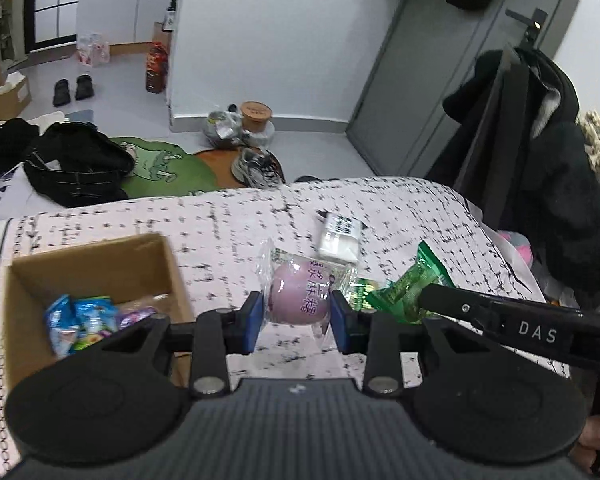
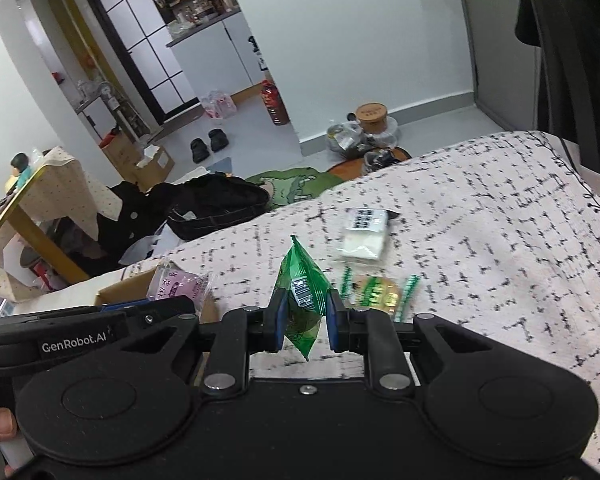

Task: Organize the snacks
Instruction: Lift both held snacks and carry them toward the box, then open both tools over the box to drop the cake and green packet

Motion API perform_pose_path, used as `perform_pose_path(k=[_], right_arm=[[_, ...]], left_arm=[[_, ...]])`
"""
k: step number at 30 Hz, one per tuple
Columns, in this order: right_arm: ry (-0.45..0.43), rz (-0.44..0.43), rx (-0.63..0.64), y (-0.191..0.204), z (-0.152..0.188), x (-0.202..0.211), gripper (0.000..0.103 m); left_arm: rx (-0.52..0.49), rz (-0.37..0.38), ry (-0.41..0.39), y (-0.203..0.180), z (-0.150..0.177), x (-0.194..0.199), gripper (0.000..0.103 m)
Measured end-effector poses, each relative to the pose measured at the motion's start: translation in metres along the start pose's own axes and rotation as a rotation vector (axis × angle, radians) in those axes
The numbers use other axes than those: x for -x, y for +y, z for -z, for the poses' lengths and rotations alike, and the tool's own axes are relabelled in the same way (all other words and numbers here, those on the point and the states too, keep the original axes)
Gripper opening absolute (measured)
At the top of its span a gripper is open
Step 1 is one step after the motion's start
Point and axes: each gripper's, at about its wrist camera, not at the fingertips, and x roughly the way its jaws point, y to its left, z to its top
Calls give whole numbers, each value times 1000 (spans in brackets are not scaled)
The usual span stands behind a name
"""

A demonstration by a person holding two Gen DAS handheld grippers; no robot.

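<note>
An open brown cardboard box (image 1: 96, 268) sat on the speckled pale bedcover (image 1: 400, 208), to the left, with blue-wrapped snack packets (image 1: 80, 320) inside. Right of it hung a round pink wrapped snack (image 1: 300, 300) in the left gripper (image 1: 294, 316); a green foil packet (image 2: 304, 300) hung in the right gripper (image 2: 306, 316). A white flat packet (image 1: 340, 236) lay farther back.

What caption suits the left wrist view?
Left hand-held gripper clamps a wrapped pink snack beside a cardboard box.
</note>
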Motion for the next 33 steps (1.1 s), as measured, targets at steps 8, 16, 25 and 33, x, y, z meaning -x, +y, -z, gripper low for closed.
perform_pose_path(k=[8, 16, 25, 33], right_arm=[[-17, -30, 27, 31, 1, -2, 20], [-24, -76, 58, 63, 3, -4, 20], [8, -143, 71, 92, 13, -3, 20], [31, -174, 102, 112, 26, 1, 20]], left_arm=[[33, -38, -28, 33, 3, 20, 35], [71, -76, -50, 65, 11, 36, 35], [113, -123, -52, 95, 24, 46, 35], [159, -128, -89, 113, 27, 56, 40]])
